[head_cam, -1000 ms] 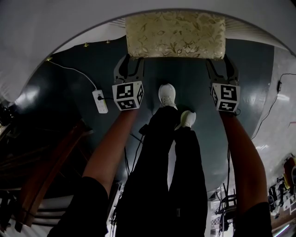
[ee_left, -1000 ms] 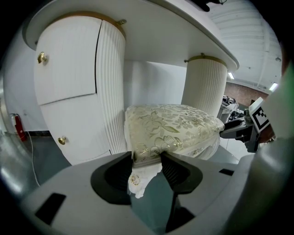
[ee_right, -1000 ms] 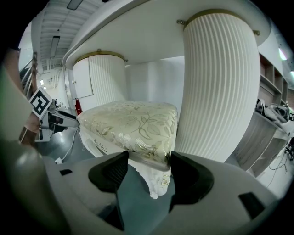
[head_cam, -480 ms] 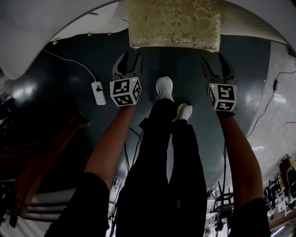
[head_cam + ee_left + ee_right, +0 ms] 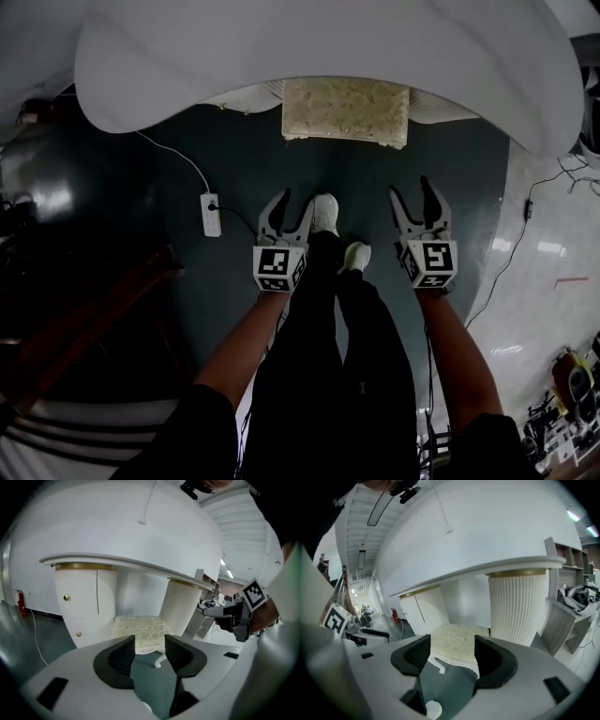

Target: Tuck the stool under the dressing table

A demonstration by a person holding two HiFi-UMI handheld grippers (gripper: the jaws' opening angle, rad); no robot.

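Observation:
The stool (image 5: pixel 345 111), with a cream floral cushion, stands on the dark floor, its far part under the white dressing table's top (image 5: pixel 328 47). My left gripper (image 5: pixel 294 202) and right gripper (image 5: pixel 412 189) hang well short of the stool's front edge. Both are open and hold nothing. In the left gripper view the cushion (image 5: pixel 139 626) sits between the table's two ribbed pedestals, beyond the spread pads (image 5: pixel 123 654). The right gripper view shows the same cushion (image 5: pixel 457 639) and one curved white leg (image 5: pixel 439 665) beyond its empty jaws.
A white power strip (image 5: pixel 212 214) with its cable lies on the floor at the left. Dark wooden furniture (image 5: pixel 84 309) stands further left. Cables (image 5: pixel 525 216) run over the pale floor at the right. The person's white shoes (image 5: pixel 324 211) stand between the grippers.
Both grippers have come away from the stool's front corners and risen, jaws still spread. The stool looks smaller and farther, and the table top covers more of the view.

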